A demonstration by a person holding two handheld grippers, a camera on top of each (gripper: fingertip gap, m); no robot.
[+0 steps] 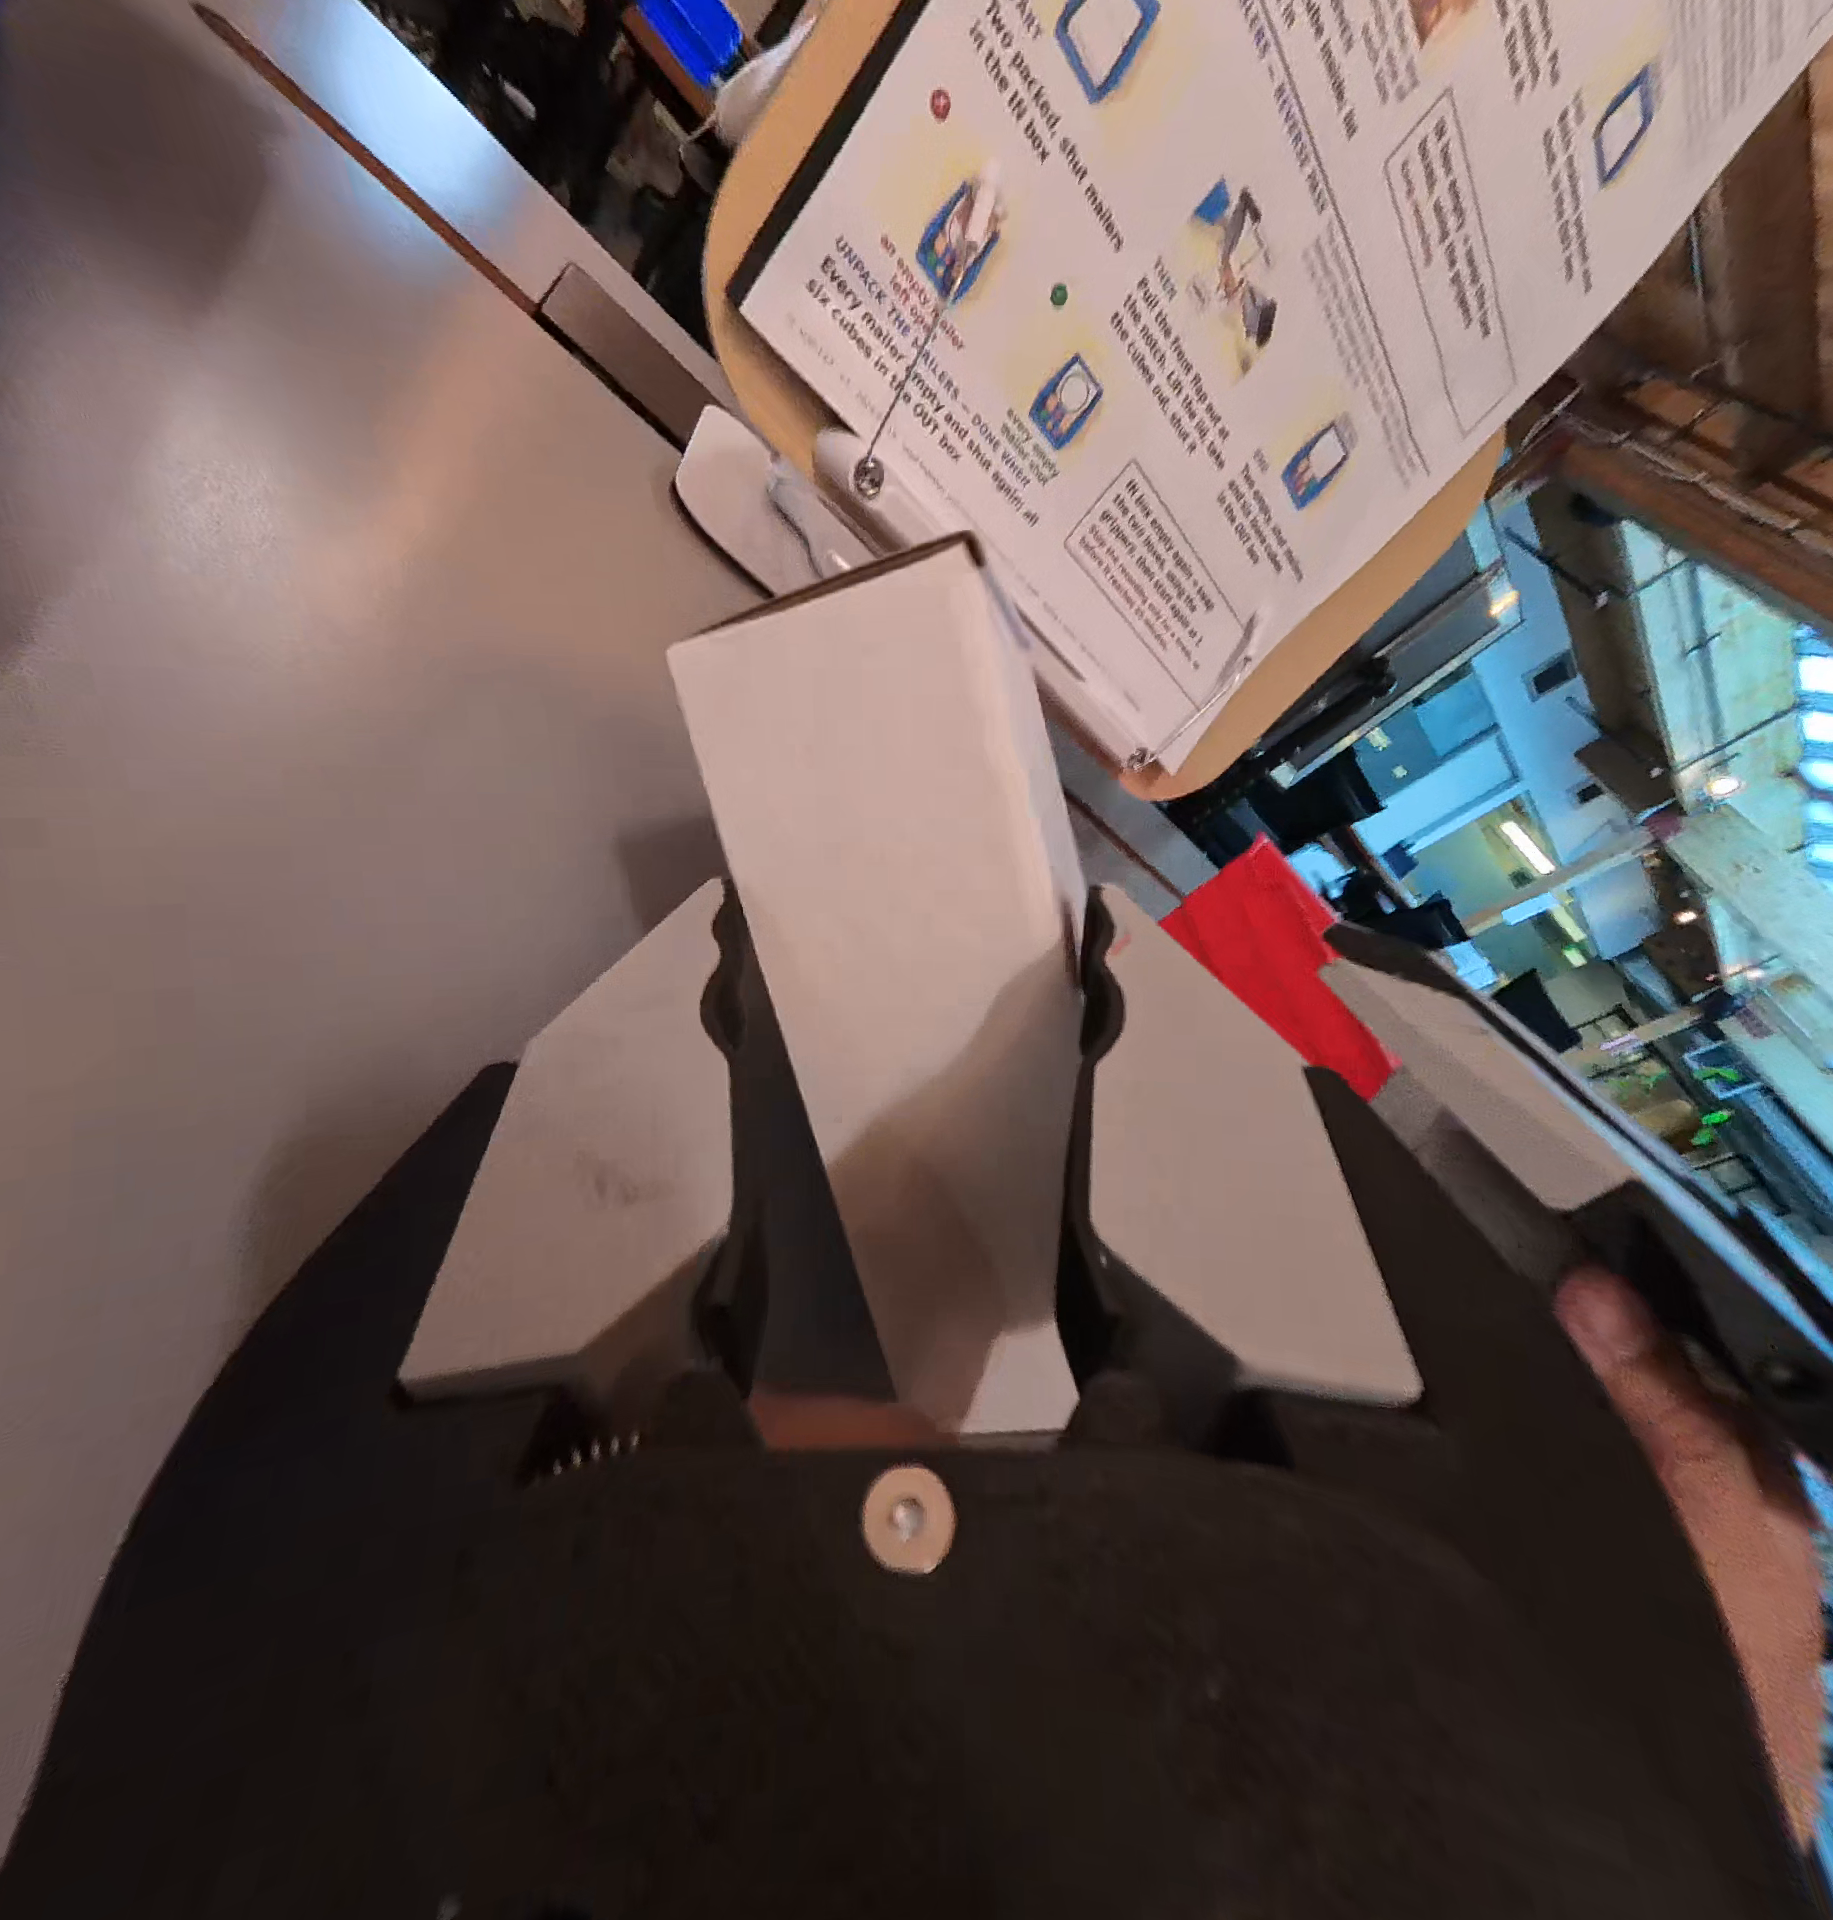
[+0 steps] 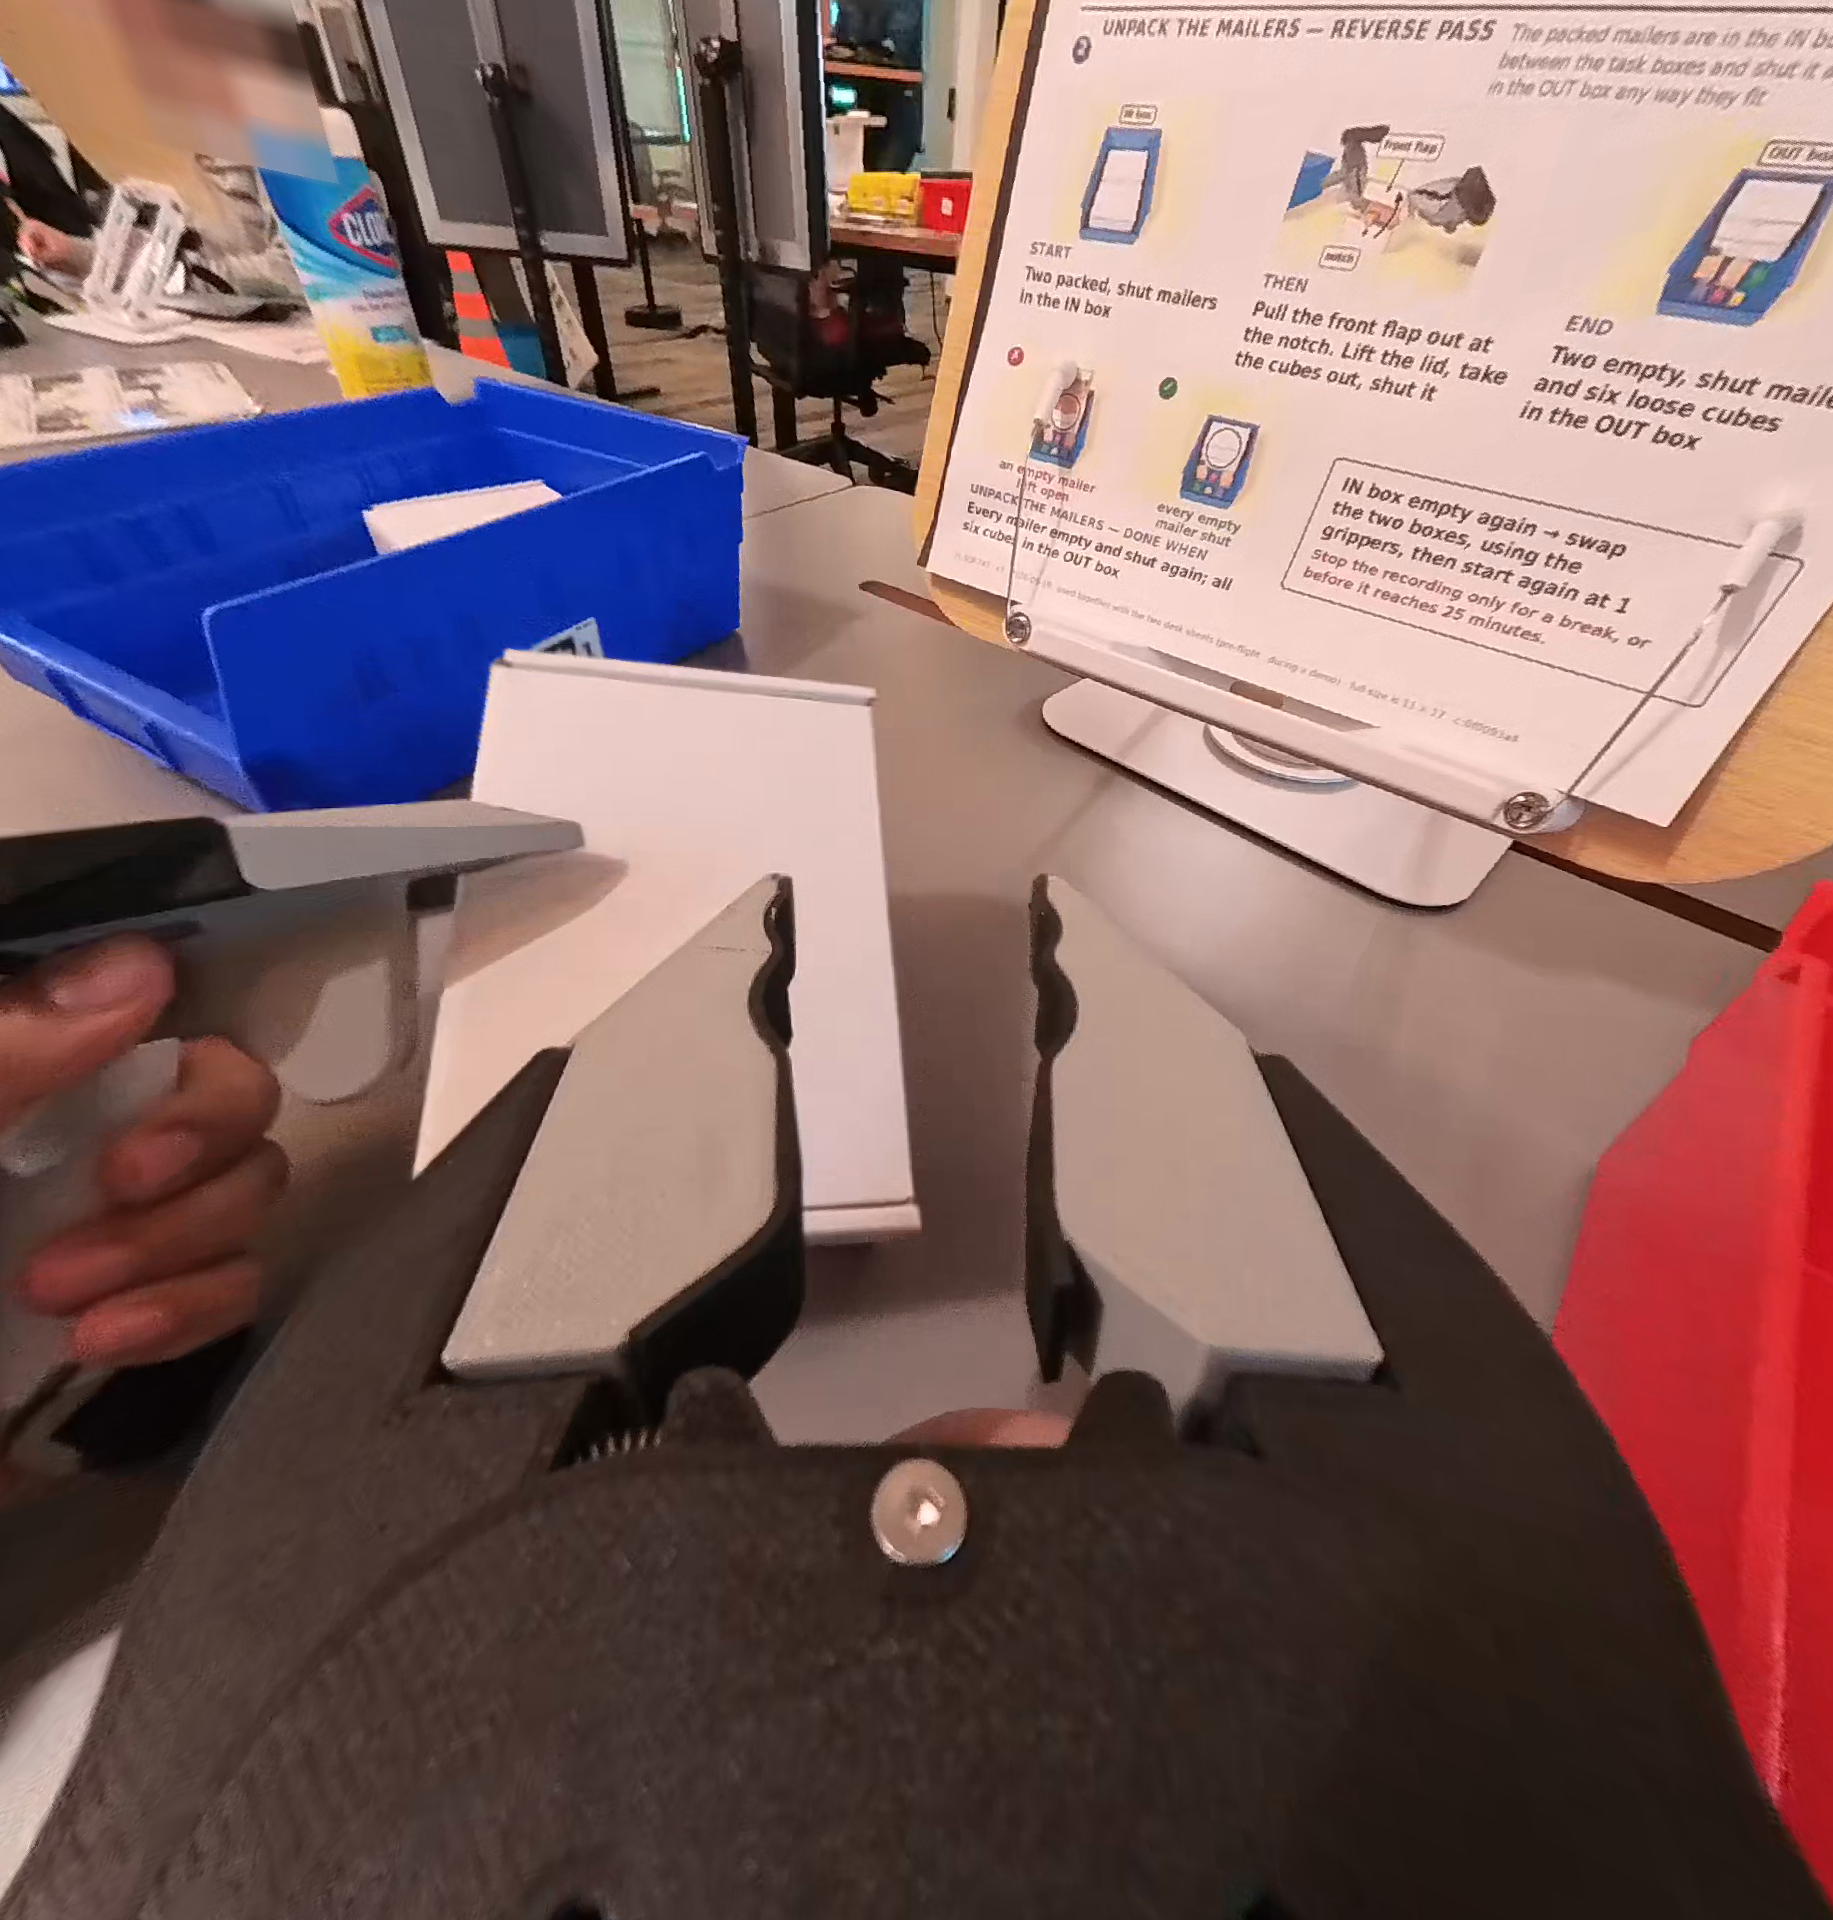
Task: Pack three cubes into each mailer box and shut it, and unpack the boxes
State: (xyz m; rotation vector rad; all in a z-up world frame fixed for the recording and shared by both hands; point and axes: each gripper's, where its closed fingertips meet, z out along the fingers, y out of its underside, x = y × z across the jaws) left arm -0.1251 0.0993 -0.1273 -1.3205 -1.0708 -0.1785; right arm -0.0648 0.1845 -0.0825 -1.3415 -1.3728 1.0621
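My left gripper (image 1: pixel 907 914) is shut on a closed white mailer box (image 1: pixel 870 831), clamping its flat faces at one side edge. In the right wrist view the same mailer box (image 2: pixel 683 883) lies level just over the grey table (image 2: pixel 1255 987), with the left gripper's upper finger (image 2: pixel 424 836) on top of it. My right gripper (image 2: pixel 912 904) is open and empty, to the right of the box's near edge. A second white mailer (image 2: pixel 455 514) lies inside the blue bin (image 2: pixel 372 644). No cubes are in view.
A red bin (image 2: pixel 1722 1299) stands at the right edge and also shows in the left wrist view (image 1: pixel 1265 956). An instruction sheet on a stand (image 2: pixel 1411 416) is behind the box. A wipes canister (image 2: pixel 351 270) stands behind the blue bin.
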